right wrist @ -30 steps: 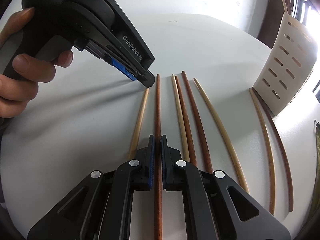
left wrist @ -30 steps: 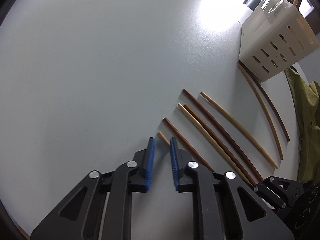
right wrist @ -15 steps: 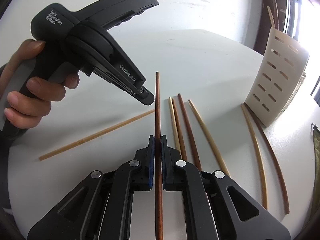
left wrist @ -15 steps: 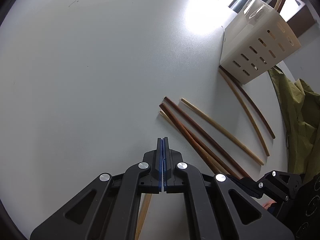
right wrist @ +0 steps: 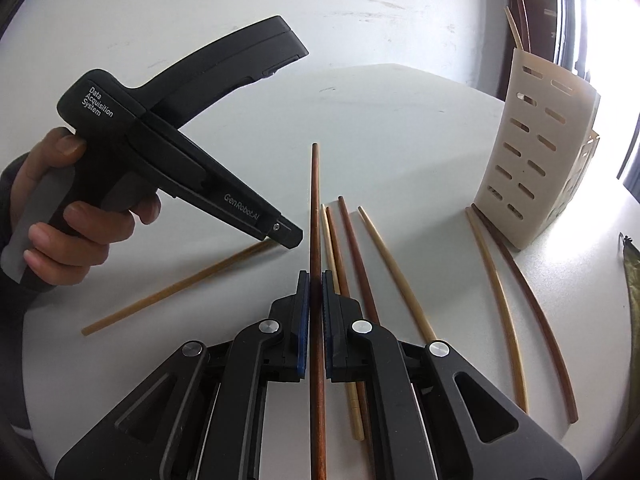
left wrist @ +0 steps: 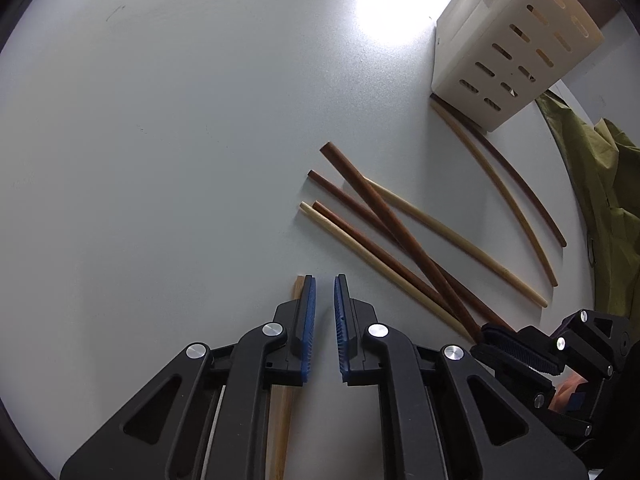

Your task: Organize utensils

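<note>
Right gripper (right wrist: 315, 280) clamps dark chopstick (right wrist: 314, 200) between pads.

Dark brown chopstick (right wrist: 316, 200) lifted off white table (left wrist: 160, 120), crossing over others; light chopstick (right wrist: 176, 286) lies alone, angled; 4 more (left wrist: 380, 248) mid-table, 2 curved w/ ends at slotted cream holder (left wrist: 508, 52) near far edge

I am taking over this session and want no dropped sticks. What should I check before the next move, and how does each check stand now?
1. Right gripper shut on dark chopstick: ok.
2. Dark chopstick lifted off the table: ok.
3. Left gripper open, holding nothing: ok.
4. Light chopstick lies free beside the left gripper's fingers: ok.
5. Holder upright: ok.
6. Free room inside the holder: cannot tell.
</note>
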Demonstrator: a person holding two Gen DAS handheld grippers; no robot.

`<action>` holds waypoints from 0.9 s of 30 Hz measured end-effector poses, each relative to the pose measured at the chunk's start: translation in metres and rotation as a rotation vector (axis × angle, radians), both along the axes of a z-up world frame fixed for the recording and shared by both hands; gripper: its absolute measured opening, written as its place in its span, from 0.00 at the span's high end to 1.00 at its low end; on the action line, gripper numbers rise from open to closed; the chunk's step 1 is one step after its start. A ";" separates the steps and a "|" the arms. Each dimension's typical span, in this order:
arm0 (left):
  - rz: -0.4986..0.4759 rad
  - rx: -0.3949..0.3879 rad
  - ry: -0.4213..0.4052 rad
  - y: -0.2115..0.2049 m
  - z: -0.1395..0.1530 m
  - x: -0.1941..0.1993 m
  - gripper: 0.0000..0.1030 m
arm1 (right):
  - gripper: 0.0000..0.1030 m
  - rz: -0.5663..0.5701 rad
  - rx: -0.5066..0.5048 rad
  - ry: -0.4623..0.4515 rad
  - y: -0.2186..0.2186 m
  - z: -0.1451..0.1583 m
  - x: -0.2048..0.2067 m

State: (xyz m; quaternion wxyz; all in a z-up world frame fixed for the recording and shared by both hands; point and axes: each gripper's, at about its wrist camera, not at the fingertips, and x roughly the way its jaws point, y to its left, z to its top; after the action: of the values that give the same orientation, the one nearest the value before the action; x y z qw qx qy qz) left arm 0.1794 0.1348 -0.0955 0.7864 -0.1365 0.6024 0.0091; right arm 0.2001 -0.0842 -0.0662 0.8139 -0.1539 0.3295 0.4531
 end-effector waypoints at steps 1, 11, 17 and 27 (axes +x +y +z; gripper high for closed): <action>-0.001 -0.003 0.000 0.000 0.000 0.000 0.90 | 0.94 0.000 0.003 0.002 0.000 0.001 0.000; 0.014 0.083 -0.049 0.001 0.019 -0.004 0.54 | 0.94 -0.006 0.002 0.003 0.001 0.004 -0.001; 0.105 0.169 -0.008 0.020 0.012 -0.002 0.39 | 0.94 -0.011 0.002 -0.001 0.000 0.003 0.000; 0.125 0.126 0.039 0.021 0.003 -0.003 0.68 | 0.94 -0.016 0.017 -0.006 -0.002 0.005 -0.001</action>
State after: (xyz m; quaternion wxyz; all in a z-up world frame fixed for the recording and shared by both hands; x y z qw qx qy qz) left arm 0.1762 0.1562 -0.0926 0.7793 -0.1238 0.6063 0.0989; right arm 0.1993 -0.0859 -0.0611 0.8198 -0.1457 0.3244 0.4488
